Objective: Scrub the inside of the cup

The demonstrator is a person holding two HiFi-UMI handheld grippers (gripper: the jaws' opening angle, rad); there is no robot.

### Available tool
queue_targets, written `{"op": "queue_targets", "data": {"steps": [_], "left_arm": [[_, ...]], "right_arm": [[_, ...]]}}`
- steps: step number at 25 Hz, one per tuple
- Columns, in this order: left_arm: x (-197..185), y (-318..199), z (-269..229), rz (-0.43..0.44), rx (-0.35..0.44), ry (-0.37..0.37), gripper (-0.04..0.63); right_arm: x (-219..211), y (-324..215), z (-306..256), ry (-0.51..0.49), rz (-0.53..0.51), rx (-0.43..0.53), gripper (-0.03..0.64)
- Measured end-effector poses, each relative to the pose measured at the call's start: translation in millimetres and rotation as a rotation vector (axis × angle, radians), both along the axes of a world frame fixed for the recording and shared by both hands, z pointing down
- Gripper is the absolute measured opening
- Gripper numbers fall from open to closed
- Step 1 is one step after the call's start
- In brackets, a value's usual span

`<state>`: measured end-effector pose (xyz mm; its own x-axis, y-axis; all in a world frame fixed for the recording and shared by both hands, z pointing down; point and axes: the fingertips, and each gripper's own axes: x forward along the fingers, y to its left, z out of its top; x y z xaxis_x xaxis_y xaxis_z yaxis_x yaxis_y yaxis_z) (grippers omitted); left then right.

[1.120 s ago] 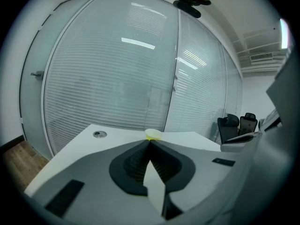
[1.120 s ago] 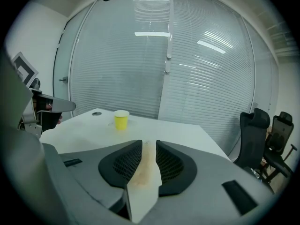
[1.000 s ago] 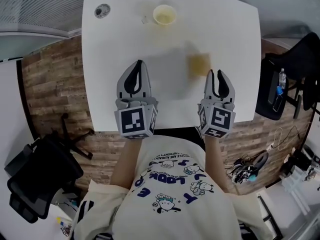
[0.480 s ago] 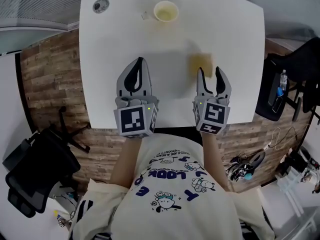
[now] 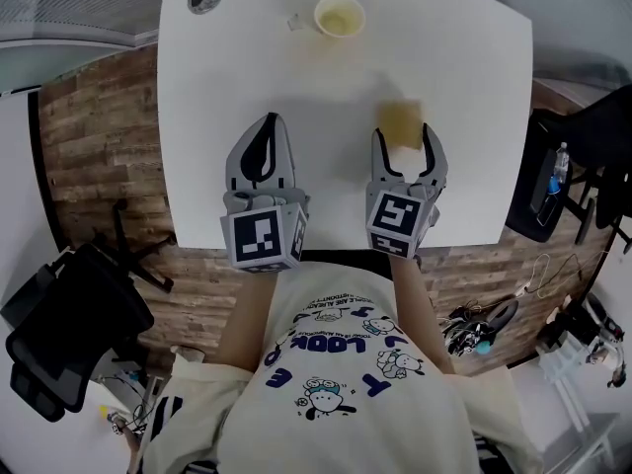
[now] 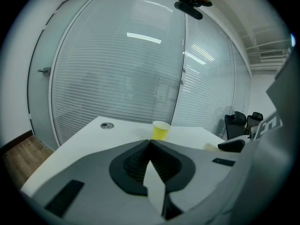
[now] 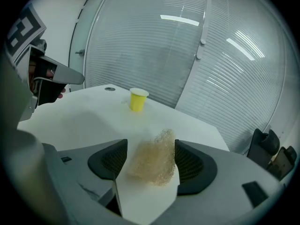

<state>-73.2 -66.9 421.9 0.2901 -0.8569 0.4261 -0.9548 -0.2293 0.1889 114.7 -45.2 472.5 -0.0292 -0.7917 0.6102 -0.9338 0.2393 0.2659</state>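
The task has 2 things, both on the white table. The yellow cup stands upright and open-mouthed near the middle of the table's far edge, well apart from both tools. The tan scrub pad lies flat on the table's right half, about midway between the far and near edges.

The right gripper has its jaws spread wide. They have just been opening, and the pad lies between them, with neither inner face seen to press on it. The left gripper hangs over the table's left half with its jaws fully together and nothing in them, which its own view confirms. The cup shows far beyond its tips.

The pad looks like a loose, fibrous mesh, so it is probably very light, soft and springy. It should squash under a squeeze and not slip. A grip across its middle seems best, leaving a good part of it beyond the jaw tips so that mesh, not plastic, meets the cup's inner wall.

The cup appears thin-walled and disposable, so it is likely light, easy to tip and easy to crush. A gentle hold across its outer wall, below the rim, would steady it, and the left gripper would have to open first. Scrubbing pressure from inside could push the cup over if that hold is loose.
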Motion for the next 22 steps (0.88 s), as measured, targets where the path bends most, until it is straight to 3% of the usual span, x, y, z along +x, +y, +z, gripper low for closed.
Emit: {"op": "queue_targets", "data": {"steps": [6,12,22], "left_arm": [[-6,0,3,-0.019,0.005,0.008,0.009],[-6,-1,5,-0.019,-0.007,0.008,0.009],[-12,1,7,-0.034,-0.009,0.013,0.009]], "right_arm": [[10,2,-3,0.015,0.048,0.001,0.34],[-1,5,11,-0.015,-0.001,-0.072,0.346],[-35,4,23,0.213,-0.218,-0.09,0.347]]}}
